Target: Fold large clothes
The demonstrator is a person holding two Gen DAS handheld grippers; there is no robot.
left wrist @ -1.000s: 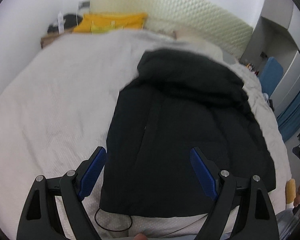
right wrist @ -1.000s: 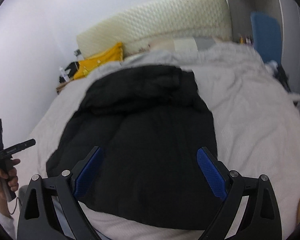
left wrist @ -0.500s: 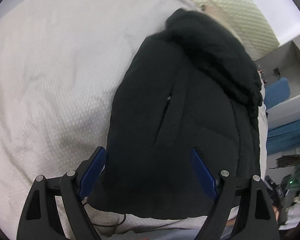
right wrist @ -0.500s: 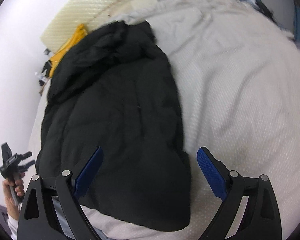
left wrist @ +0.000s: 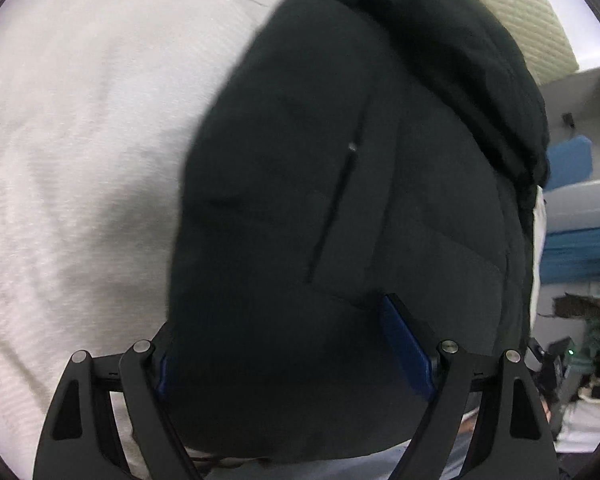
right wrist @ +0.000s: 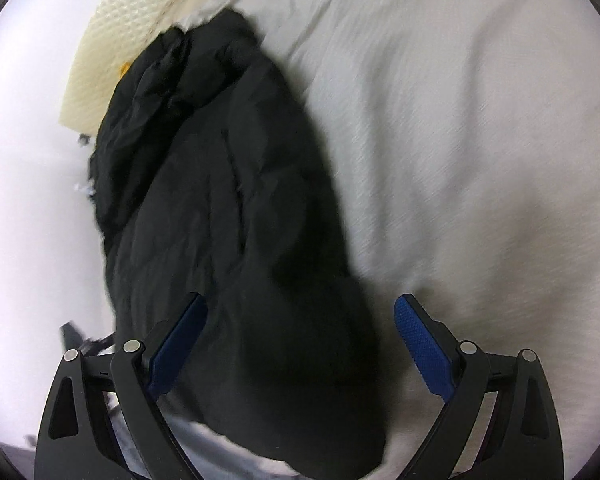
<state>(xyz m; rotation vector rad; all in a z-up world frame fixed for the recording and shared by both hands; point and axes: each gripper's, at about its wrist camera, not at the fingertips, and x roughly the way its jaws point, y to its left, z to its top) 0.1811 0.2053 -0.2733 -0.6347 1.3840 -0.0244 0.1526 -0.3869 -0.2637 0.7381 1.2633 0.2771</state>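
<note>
Garment: black hooded jacket, lying lengthwise on the bed; seen also from the right wrist.
Lay of garment: hood end away from the cameras, near the cream quilted headboard; hem end nearest, at the bed's near edge.
Surface: pale bedspread, bare on both sides of the jacket.
Left hand-held gripper: jaws spread wide, poised at the hem near the jacket's left corner; left blue pad partly hidden behind cloth, nothing pinched.
Right hand-held gripper: jaws spread wide, straddling the hem at the jacket's right edge; nothing pinched.
Progress (judgement): body looks narrowed already, no sleeves sticking out; front zip line visible. Lengthwise fold, hem toward hood, appears not yet done.
Remaining (judgement): grasp both hem corners, carry them up, flatten.
Containers: none in view; nothing to report as held in one.
Image quality: motion blur, edges soft.
</note>
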